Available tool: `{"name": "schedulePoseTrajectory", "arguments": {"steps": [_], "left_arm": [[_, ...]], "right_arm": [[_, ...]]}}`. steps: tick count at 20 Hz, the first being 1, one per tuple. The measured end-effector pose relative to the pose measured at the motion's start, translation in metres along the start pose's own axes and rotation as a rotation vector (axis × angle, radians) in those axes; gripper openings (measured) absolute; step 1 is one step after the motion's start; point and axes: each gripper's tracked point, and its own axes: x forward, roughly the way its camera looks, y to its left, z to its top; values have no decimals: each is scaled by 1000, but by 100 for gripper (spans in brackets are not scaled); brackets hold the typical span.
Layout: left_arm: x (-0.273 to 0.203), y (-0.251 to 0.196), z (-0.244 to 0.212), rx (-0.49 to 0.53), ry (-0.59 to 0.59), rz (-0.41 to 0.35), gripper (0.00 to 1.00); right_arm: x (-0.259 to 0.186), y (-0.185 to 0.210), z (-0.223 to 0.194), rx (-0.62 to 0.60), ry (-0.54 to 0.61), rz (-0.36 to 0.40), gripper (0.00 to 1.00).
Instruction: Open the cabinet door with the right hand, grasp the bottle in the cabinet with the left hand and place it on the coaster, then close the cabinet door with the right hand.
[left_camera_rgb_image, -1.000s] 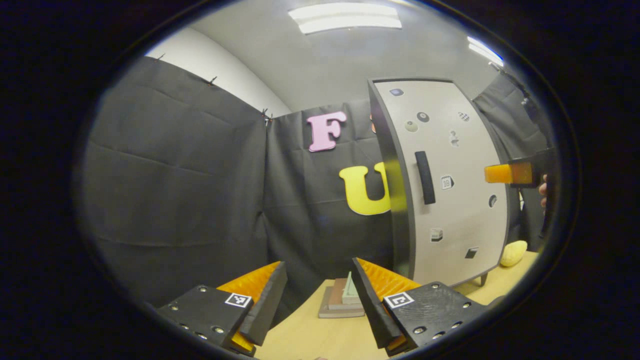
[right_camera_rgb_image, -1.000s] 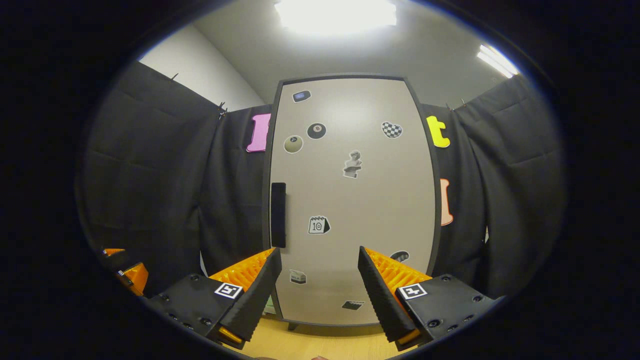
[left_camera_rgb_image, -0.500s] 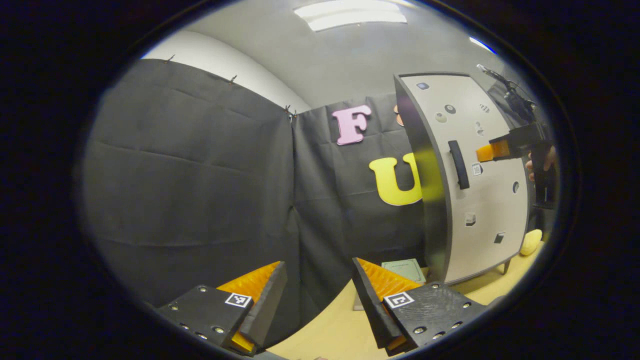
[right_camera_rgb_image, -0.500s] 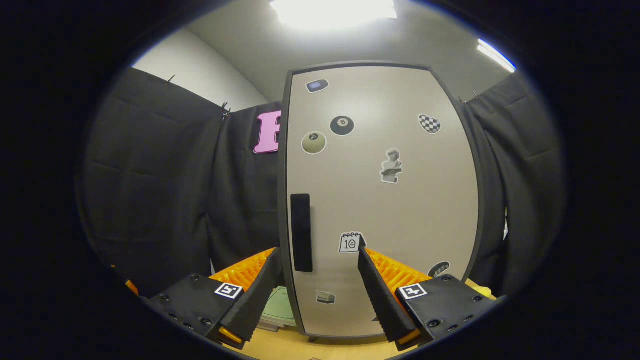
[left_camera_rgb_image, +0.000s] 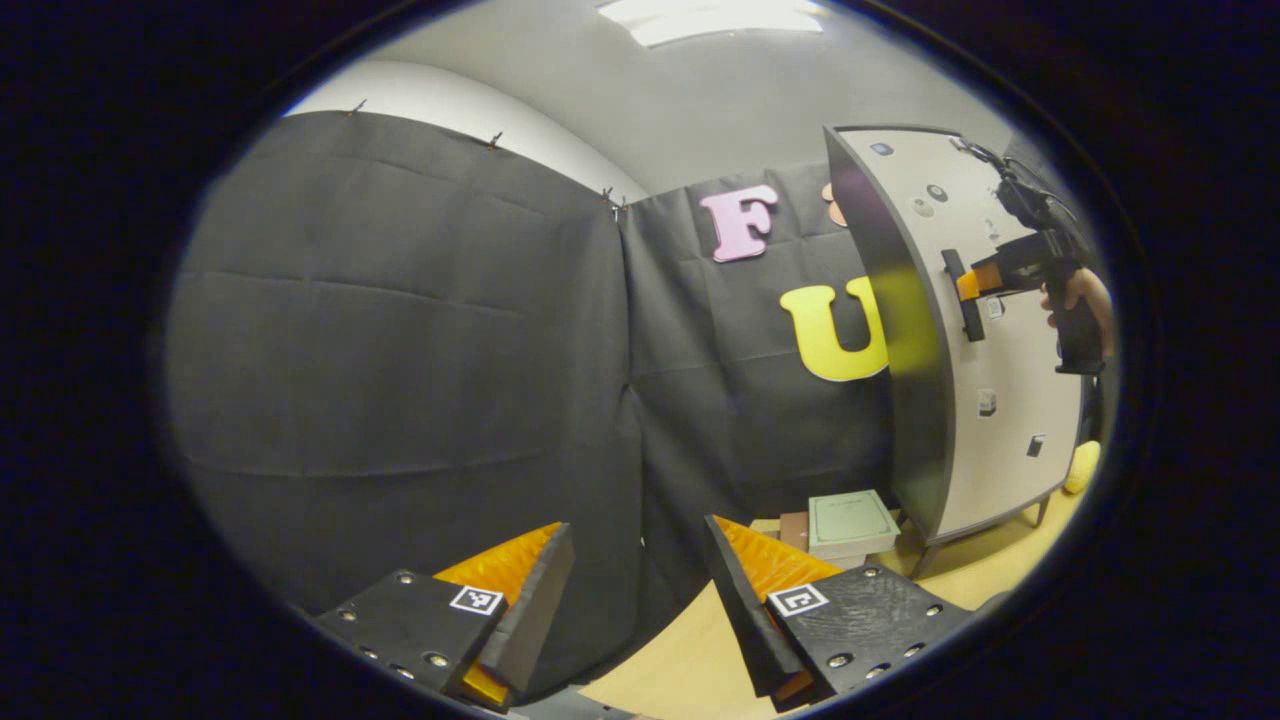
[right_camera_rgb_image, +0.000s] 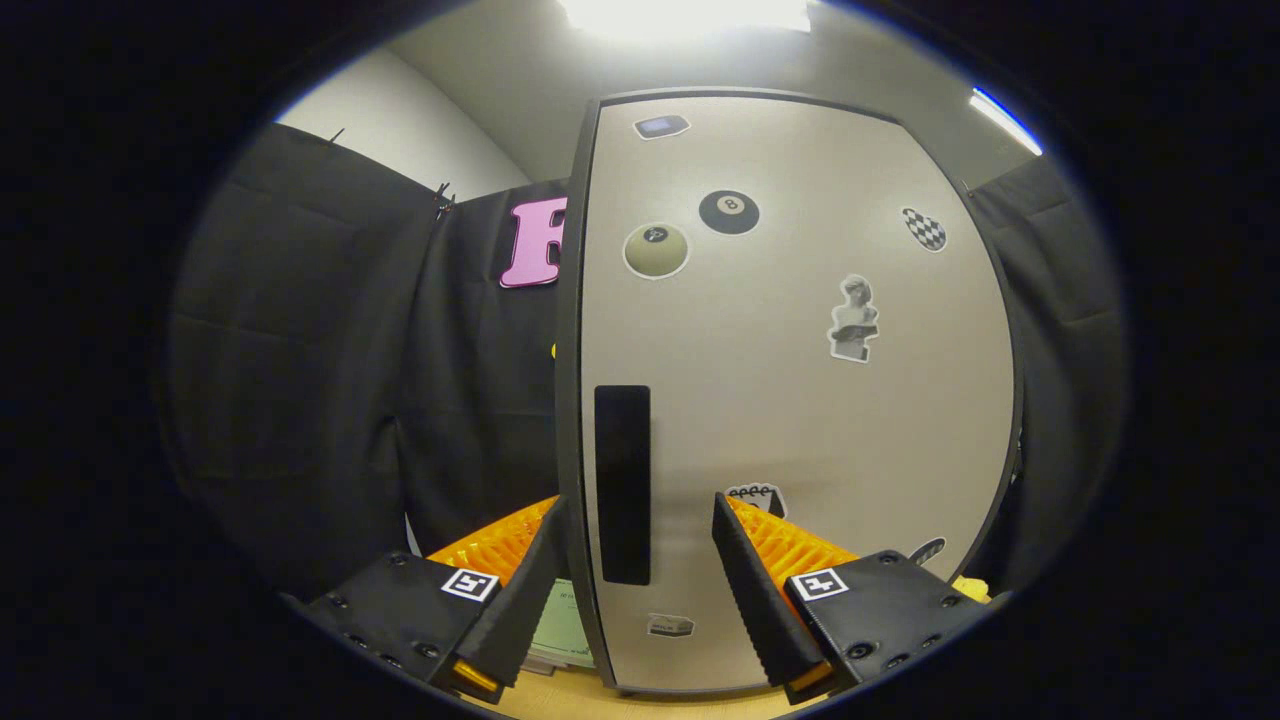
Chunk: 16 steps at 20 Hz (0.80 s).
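In the left gripper view, the left gripper (left_camera_rgb_image: 640, 590) hangs low at the near edge, its two fingers spread wide with nothing between them, pointing toward the black cloth wall. Below them runs a pale wooden table (left_camera_rgb_image: 690, 660). Farther right on that table, just beside the cabinet's left foot, lies a small stack of books (left_camera_rgb_image: 845, 525) with a pale green one on top. To the right of it stands the cabinet door (left_camera_rgb_image: 1010, 400), shut, pale with a dark edge, small stickers scattered over it and a dark upright handle (left_camera_rgb_image: 963, 295) near its left edge. The right gripper (left_camera_rgb_image: 968, 285) reaches in from the far right, held in a person's hand (left_camera_rgb_image: 1075, 295), its tips right at the handle; whether they touch it cannot be told. A yellow thing (left_camera_rgb_image: 1082, 467) lies low at the cabinet's right. In the right gripper view, the right gripper (right_camera_rgb_image: 635, 560) faces the door (right_camera_rgb_image: 800, 400) closely, fingers wide apart with the lower end of the handle (right_camera_rgb_image: 622, 485) between them, neither finger pressing it. The bottle is hidden behind the shut door.
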Motion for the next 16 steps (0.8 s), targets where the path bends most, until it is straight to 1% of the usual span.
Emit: {"name": "schedulePoseTrajectory", "arguments": {"steps": [2, 3, 4, 7, 8, 9, 10, 11, 12, 13, 14, 15, 16], "left_arm": [[3, 1, -8, 1, 13, 11, 81], [4, 3, -13, -4, 20, 16, 81], [5, 5, -18, -11, 28, 20, 78], [2, 19, -33, -32, 52, 28, 78], [2, 23, -38, -28, 59, 36, 78], [2, 27, -40, -25, 64, 44, 81], [1, 29, -40, -28, 67, 48, 78], [2, 32, -38, -34, 67, 52, 78], [3, 34, -38, -42, 67, 53, 78], [4, 36, -37, -48, 65, 55, 81], [4, 36, -37, -53, 61, 55, 81], [5, 37, -34, -54, 58, 54, 78], [5, 36, -33, -53, 54, 52, 81]], "right_arm": [[8, 1, -2, -16, 21, -11, 90], [12, 0, -3, -18, 26, -21, 84], [15, 2, -5, -16, 33, -21, 74], [26, 9, -13, -19, 79, -1, 76], [27, 6, -12, -17, 81, -29, 59], [33, 9, -17, -7, 103, -32, 42], [33, 5, -19, 7, 115, -42, 45], [29, 5, -14, 16, 117, -44, 34], [32, 6, -18, 13, 129, -41, 33], [32, 6, -17, 12, 130, -36, 28], [31, 6, -18, 16, 143, -23, 16], [31, 5, -18, 27, 157, -10, 19], [29, 7, -18, 38, 164, 4, 13]]}}
